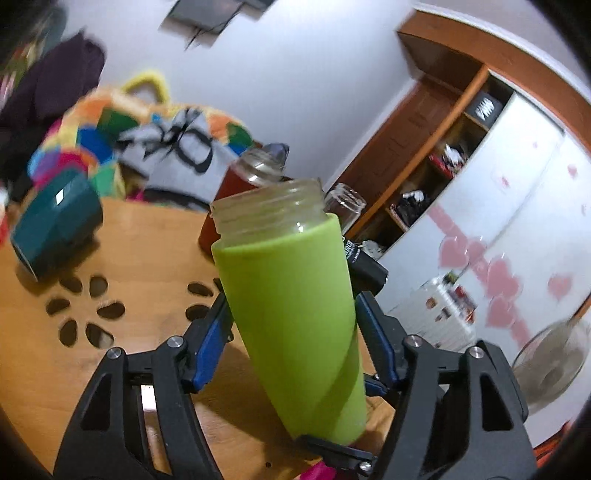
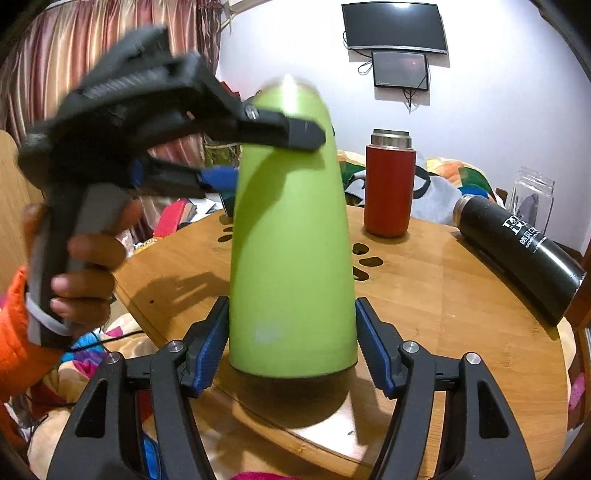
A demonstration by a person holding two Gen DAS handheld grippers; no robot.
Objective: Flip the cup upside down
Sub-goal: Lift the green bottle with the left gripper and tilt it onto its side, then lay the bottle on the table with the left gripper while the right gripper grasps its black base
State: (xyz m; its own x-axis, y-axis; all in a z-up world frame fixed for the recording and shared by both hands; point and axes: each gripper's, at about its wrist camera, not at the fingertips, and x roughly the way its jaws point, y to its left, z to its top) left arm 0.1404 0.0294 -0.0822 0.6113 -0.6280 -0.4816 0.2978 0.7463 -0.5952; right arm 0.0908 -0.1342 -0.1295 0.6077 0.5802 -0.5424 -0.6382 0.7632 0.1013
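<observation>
- While the left gripper (image 1: 291, 299) clamps the green cup (image 1: 284, 266) about mid-body, blue pads (image 1: 212, 332) pressed to either side, the cup hangs tilted over the round wooden table (image 2: 443, 295); bare threaded glass mouth at one end.
- Right wrist view: the cup's closed green end is uppermost, with a dark band at its foot just over the table's near edge. Cannot tell whether it touches the wood.
- Right gripper (image 2: 291, 304): jaws wide, one finger each side of the cup's lower body, slim gaps showing, no grip.
- Handling, as judged:
  - Glass under a soft sleeve; stiff, likely moderately heavy, breakable at the exposed neck.
  - Sleeve looks grippy, so take hold there, around mid-body; avoid the slick bare glass.
  - Tall and tapered, so it may tip easily when set down on the narrow mouth.
- Count:
  - one green cup
  - one red flask (image 2: 389, 184), upright
  - one black flask (image 2: 517, 251), lying on its side
  - one clear jar (image 2: 533, 195)
  - one teal box (image 1: 55, 225)
  - two wall screens (image 2: 395, 26)
</observation>
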